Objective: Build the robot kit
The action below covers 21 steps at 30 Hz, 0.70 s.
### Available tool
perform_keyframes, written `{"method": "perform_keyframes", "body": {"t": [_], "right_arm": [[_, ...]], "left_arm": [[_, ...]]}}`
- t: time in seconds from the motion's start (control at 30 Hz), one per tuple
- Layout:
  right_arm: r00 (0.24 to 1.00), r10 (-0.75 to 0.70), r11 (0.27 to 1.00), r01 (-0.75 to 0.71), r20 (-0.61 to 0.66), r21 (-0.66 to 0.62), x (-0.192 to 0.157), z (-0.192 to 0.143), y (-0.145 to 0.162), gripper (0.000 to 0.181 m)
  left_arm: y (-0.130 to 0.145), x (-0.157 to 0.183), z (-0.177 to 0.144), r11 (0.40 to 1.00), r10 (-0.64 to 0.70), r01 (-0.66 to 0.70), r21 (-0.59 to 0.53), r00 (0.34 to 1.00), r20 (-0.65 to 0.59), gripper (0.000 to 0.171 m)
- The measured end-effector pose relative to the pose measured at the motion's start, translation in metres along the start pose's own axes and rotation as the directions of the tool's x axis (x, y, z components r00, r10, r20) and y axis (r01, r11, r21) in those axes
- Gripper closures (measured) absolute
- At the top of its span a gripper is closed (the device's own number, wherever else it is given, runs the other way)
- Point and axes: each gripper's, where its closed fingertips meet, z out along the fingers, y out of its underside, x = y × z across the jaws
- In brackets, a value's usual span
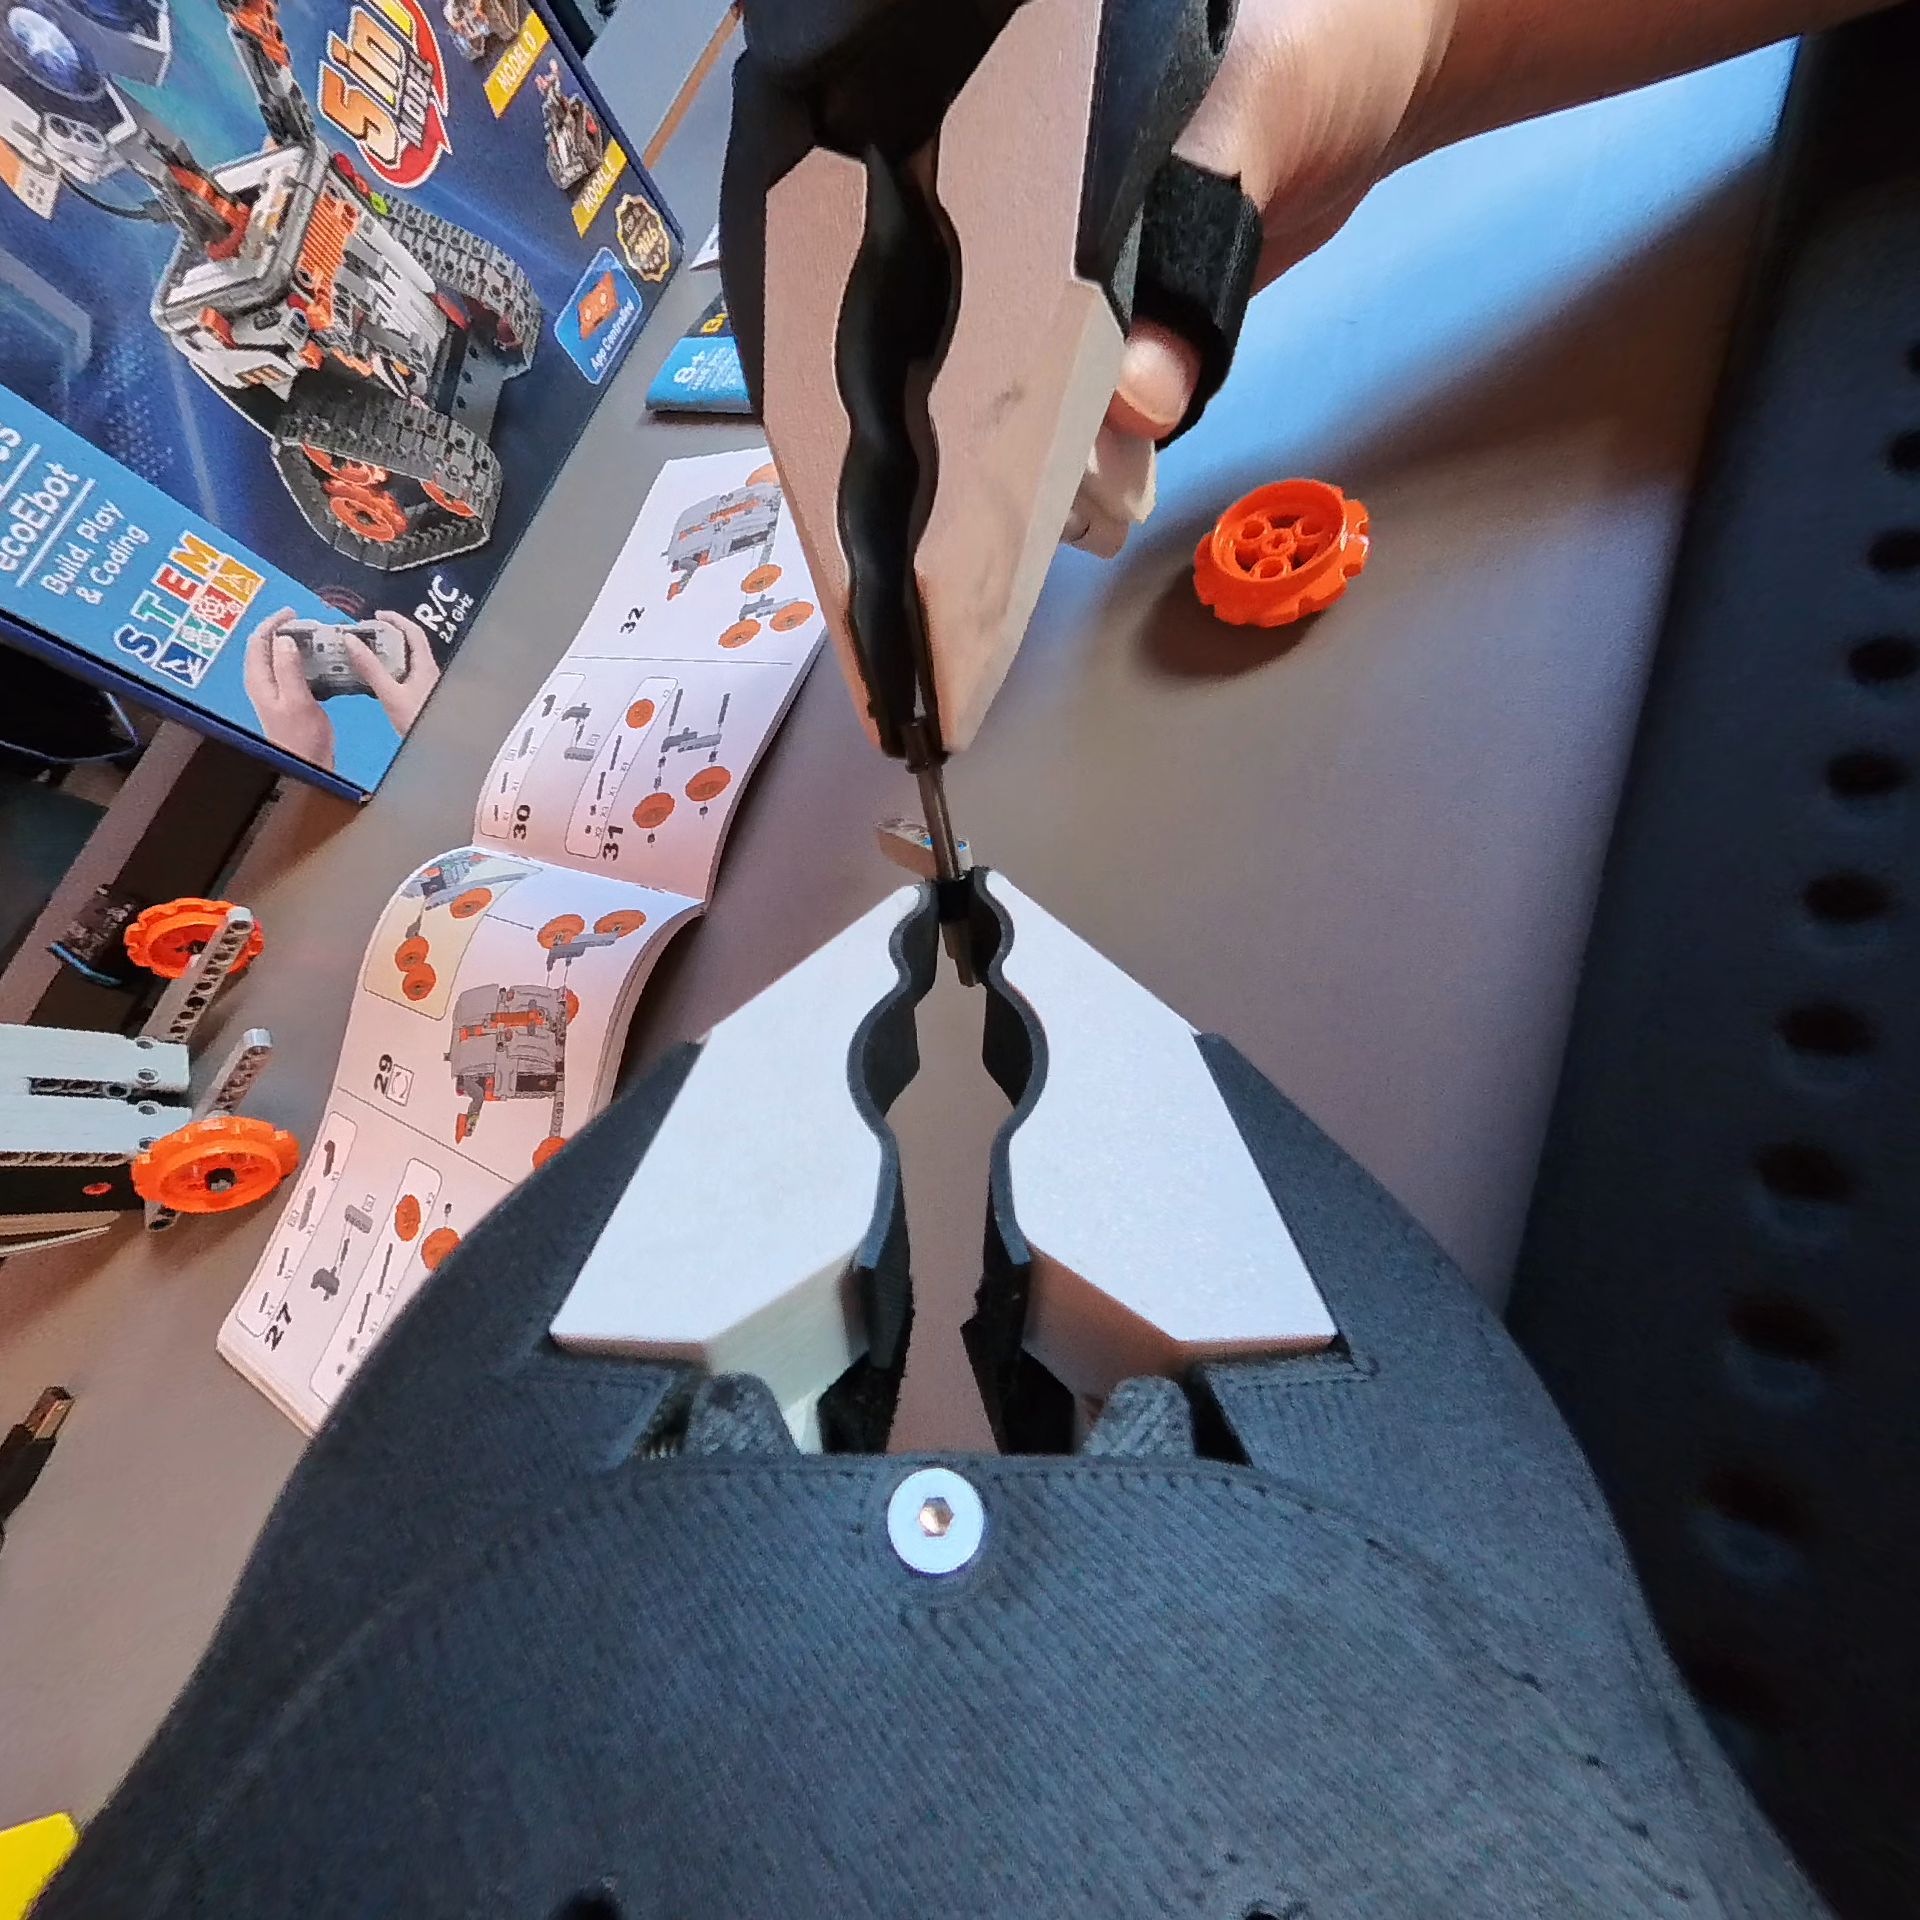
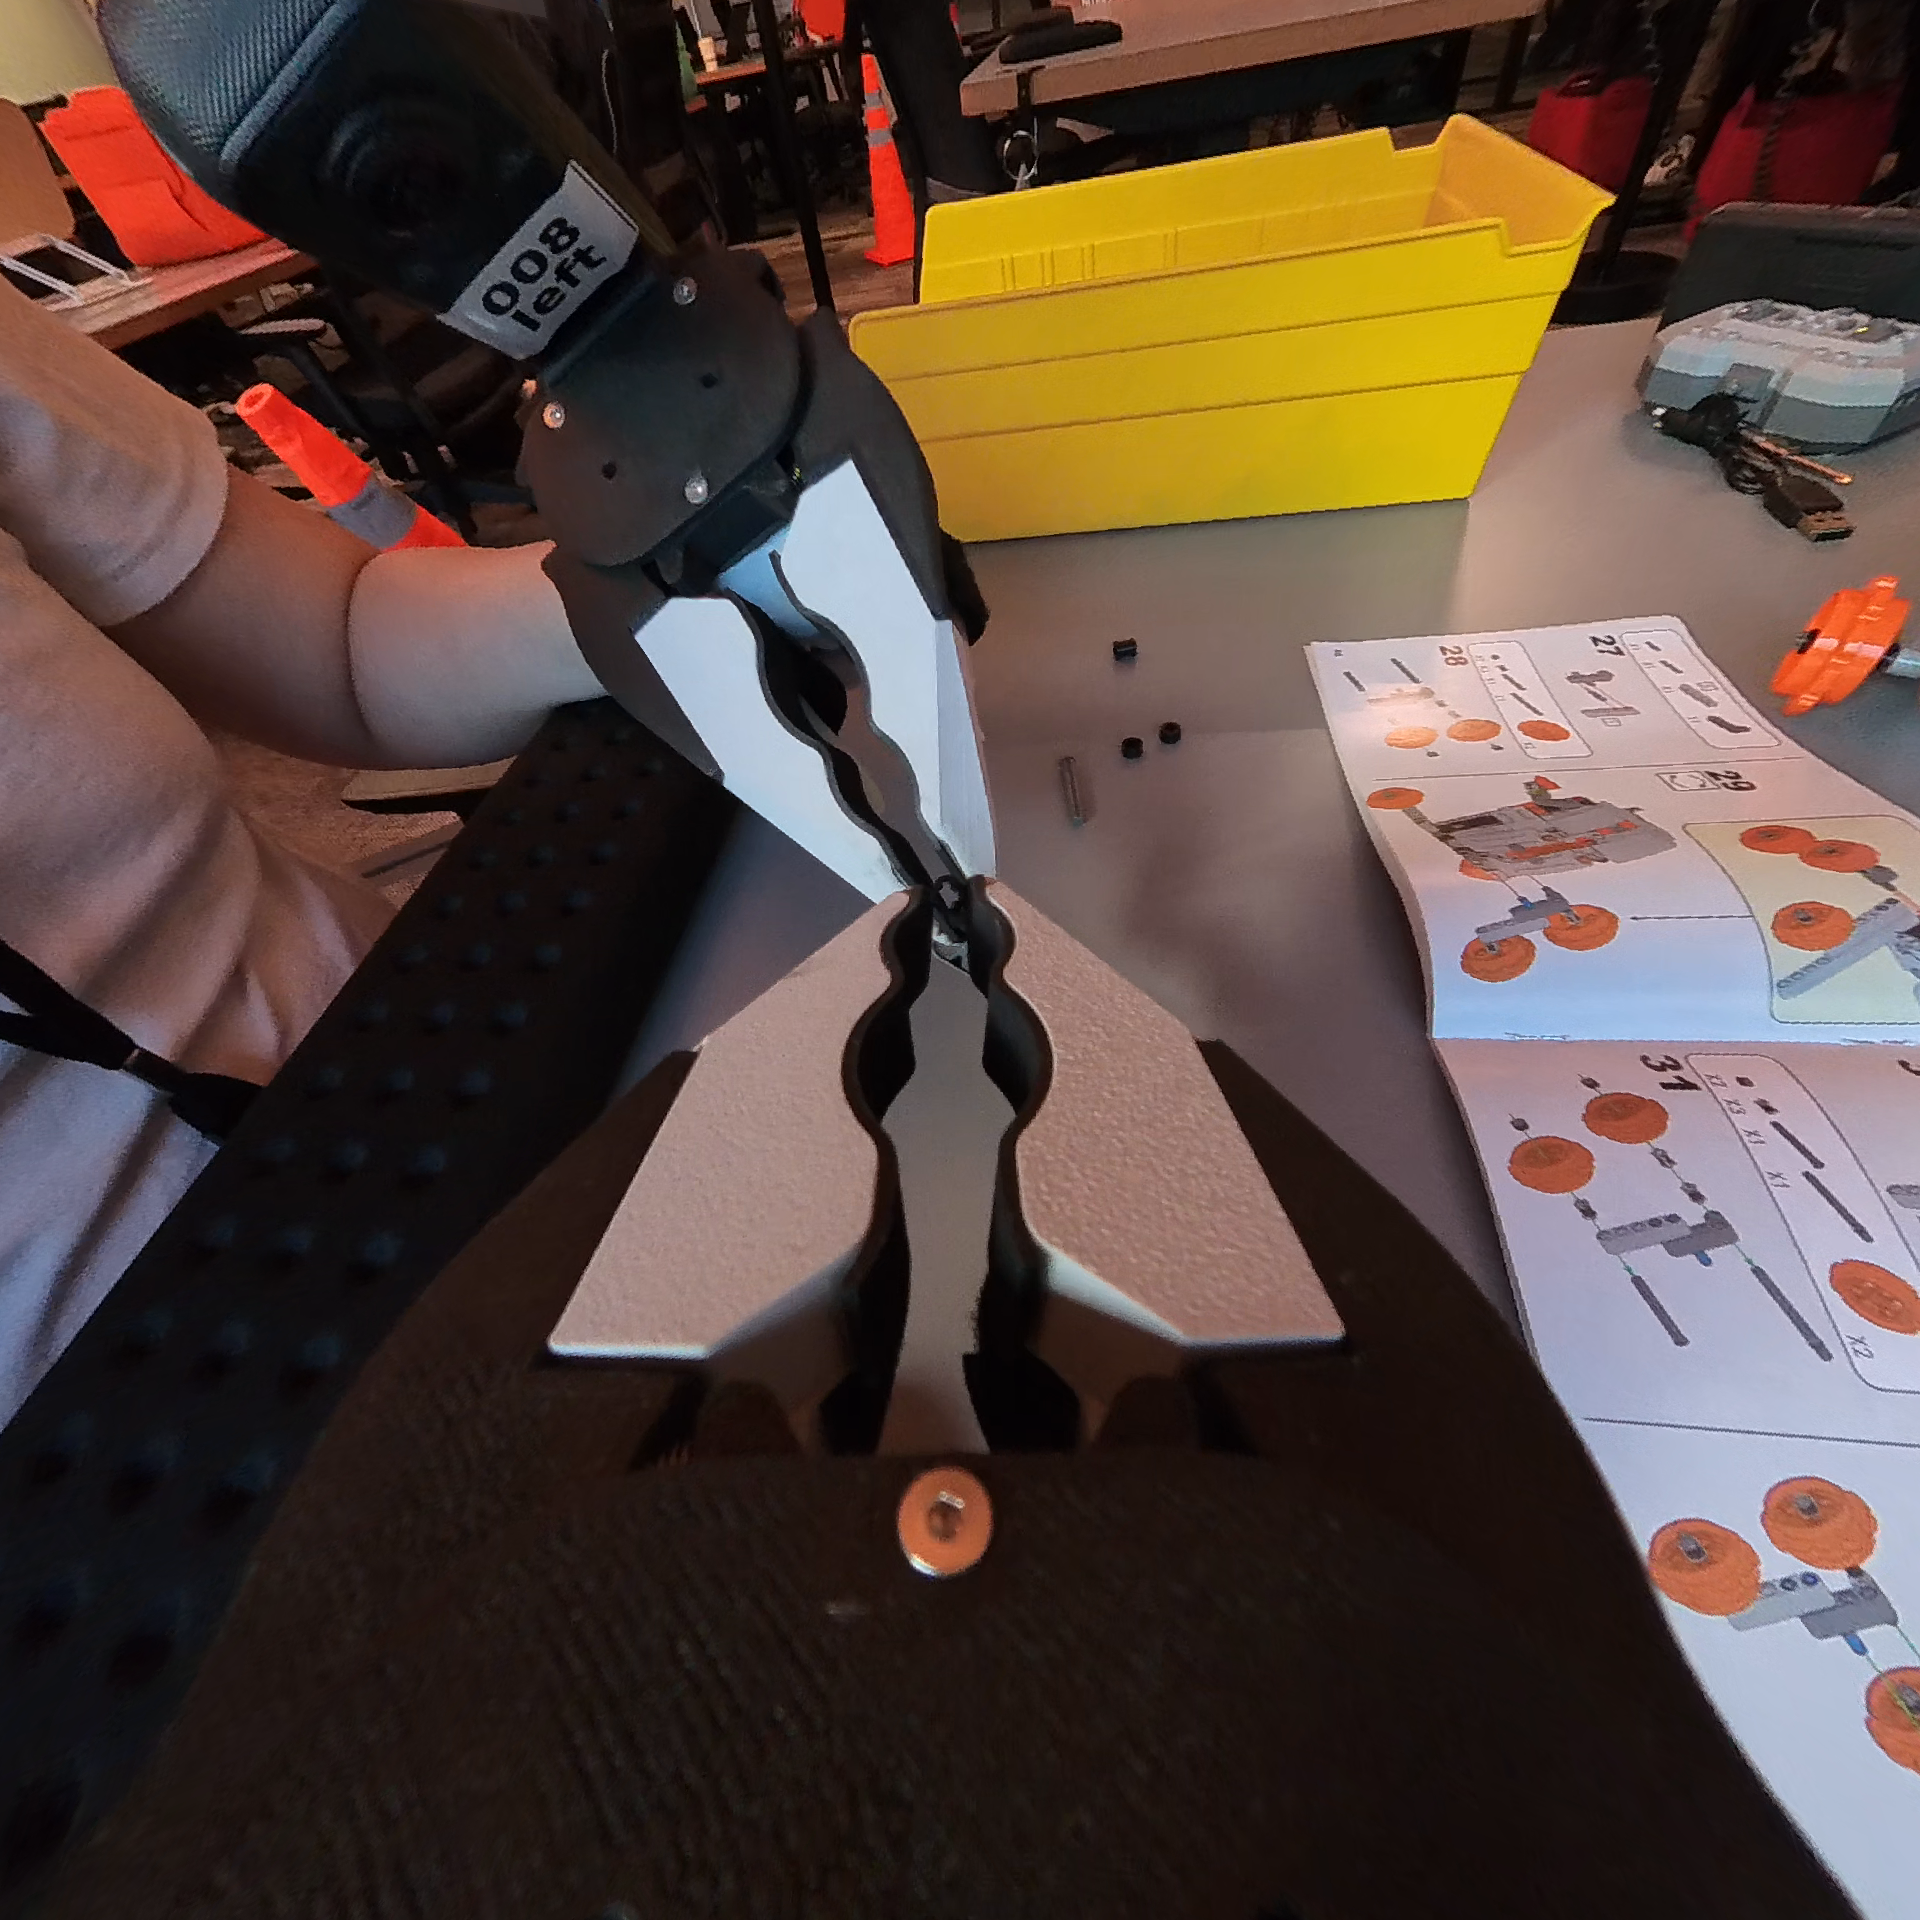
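Grey counter (image 2: 1299,623) carries everything, largest first: yellow plastic bin (image 2: 1226,343) at the far side in the right wrist view; blue toy-kit box (image 1: 260,343) propped at the upper left of the left wrist view; open instruction booklet (image 1: 540,935) lying flat beside the box, pages showing drawn build steps with orange wheels. Partly built grey beam assembly (image 1: 114,1122) with 2 orange wheels sits at the left edge near the booklet. Grey block unit (image 2: 1787,364) with a dark cable lies to the right of the bin. Left gripper (image 1: 951,914) and right gripper (image 1: 914,743) meet tip to tip above the counter; both sets of jaws pressed nearly together, each pinching 1 end of the same thin dark axle (image 1: 940,821), with a small black bush (image 1: 956,899) on it at the left tips. 1 loose orange wheel (image 1: 1280,551) lies well apart, near the hand (image 1: 1299,135) on the right gripper. Small stuff: a grey pin (image 2: 1073,790) and 3 black bushes (image 2: 1148,740) loose between gripper and booklet.
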Motion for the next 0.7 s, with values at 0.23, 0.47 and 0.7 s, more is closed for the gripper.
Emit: {"method": "perform_keyframes", "body": {"t": [0.23, 0.47, 0.7], "right_arm": [[0.999, 0.034, 0.999, -0.035, 0.021, 0.036, 0.000, -0.001, -0.003, 0.176], [1.000, 0.009, 1.000, -0.009, -0.007, 0.018, 0.003, -0.005, -0.002, 0.176], [1.000, 0.011, 1.000, -0.011, -0.008, -0.014, 0.003, -0.003, 0.002, 0.176]], "left_arm": [[-0.003, -0.001, -0.001, 0.999, -0.024, 0.024, 0.021, 1.000, -0.005, 0.169], [-0.004, -0.002, -0.003, 0.999, -0.024, 0.024, 0.031, 1.000, -0.002, 0.169], [-0.001, 0.000, -0.001, 1.000, -0.009, 0.009, 0.006, 1.000, -0.003, 0.169]]}}
